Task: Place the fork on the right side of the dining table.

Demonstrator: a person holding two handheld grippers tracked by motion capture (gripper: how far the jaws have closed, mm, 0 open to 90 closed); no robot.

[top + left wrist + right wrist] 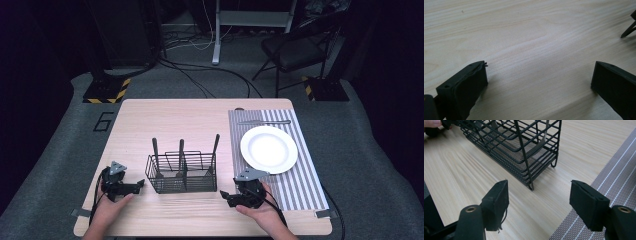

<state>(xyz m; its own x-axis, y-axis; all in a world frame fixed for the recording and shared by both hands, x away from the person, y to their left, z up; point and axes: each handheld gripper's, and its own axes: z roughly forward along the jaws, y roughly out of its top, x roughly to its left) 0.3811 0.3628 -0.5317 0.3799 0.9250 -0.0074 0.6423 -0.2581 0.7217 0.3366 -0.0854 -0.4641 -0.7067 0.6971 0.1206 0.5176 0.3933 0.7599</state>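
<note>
both grippers are resting spread and empty; the wire caddy (pixel 182 172) is sitting between them, slightly nearer the left gripper (pixel 134 187) than the right gripper (pixel 226 196), handles upright.

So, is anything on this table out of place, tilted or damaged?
Mostly tidy. The white plate lies flat on the striped placemat, and the black wire caddy stands upright. One small oddity: threads hang frayed from a pad of the right tool. Both tools, including the left tool, are open.

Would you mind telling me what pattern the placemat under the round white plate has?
The rectangular placemat has grey and white stripes, clearest in the high view.
</note>
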